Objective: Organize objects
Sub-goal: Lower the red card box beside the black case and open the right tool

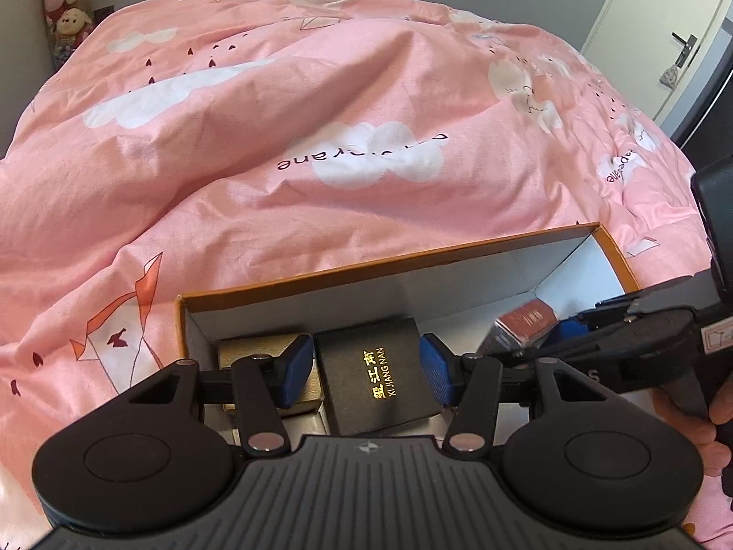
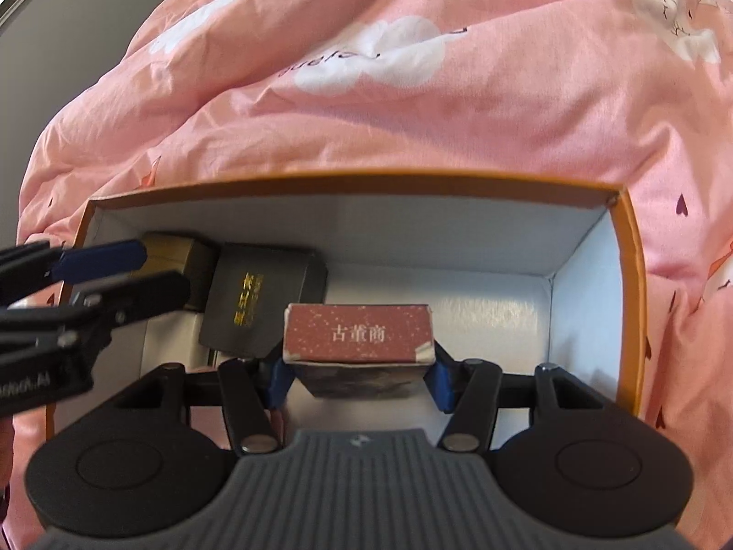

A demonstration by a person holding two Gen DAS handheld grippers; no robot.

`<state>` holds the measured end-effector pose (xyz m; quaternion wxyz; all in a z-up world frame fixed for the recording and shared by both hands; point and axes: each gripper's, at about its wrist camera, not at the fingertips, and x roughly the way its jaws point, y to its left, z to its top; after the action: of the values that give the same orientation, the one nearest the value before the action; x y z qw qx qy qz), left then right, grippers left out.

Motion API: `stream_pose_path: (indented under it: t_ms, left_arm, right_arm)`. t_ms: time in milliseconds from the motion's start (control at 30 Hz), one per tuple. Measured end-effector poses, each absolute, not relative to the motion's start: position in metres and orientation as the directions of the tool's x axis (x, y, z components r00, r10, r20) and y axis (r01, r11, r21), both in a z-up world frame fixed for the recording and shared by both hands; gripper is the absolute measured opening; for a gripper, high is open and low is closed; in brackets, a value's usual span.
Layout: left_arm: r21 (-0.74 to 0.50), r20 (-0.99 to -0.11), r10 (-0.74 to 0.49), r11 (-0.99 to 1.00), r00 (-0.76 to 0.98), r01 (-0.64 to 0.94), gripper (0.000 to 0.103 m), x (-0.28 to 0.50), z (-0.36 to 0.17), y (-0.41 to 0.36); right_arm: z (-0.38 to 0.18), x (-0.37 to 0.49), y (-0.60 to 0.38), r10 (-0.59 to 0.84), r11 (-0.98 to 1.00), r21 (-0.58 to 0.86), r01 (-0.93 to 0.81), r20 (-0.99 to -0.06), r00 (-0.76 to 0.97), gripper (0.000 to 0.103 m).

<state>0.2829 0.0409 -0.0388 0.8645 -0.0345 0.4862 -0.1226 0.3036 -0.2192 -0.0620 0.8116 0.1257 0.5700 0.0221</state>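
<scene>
An orange-rimmed cardboard box (image 1: 389,266) with a white inside lies on the bed; it also shows in the right wrist view (image 2: 634,247). My left gripper (image 1: 366,369) is shut on a black pack with gold lettering (image 1: 378,378), held inside the box at its left part. A gold pack (image 1: 238,350) lies just left of it. My right gripper (image 2: 359,378) is shut on a red pack with white characters (image 2: 357,334), held over the box's middle. The black pack (image 2: 256,302) and gold pack (image 2: 181,252) show to its left, with the left gripper's fingers (image 2: 105,254) beside them.
A pink duvet with white clouds (image 1: 320,114) covers the bed all around the box. Plush toys (image 1: 64,4) stand at the far left corner. A white door (image 1: 664,23) is at the far right. The box's right half (image 2: 495,321) shows bare white floor.
</scene>
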Motion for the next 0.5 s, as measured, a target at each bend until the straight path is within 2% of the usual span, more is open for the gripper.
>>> stream_pose_path:
  t_ms: [200,367,500]
  left_arm:
    - [-0.188,-0.835,-0.245,0.969,0.493,0.163,0.061,0.282,-0.044,0.044]
    - [-0.194,-0.835,-0.247,0.968,0.492,0.157,0.061,0.281,-0.047,0.047]
    - [-0.194,-0.836,-0.246,0.968,0.49,0.156,0.061,0.28,-0.048,0.048]
  right_arm:
    - [-0.07,0.32,-0.218,0.155,0.965,0.22,0.145,-0.919,0.363,0.06]
    - [-0.078,0.33,-0.224,0.184,0.939,0.273,0.211,-0.912,0.366,0.063]
    - [-0.08,0.331,-0.221,0.186,0.943,0.27,0.195,-0.913,0.363,0.063]
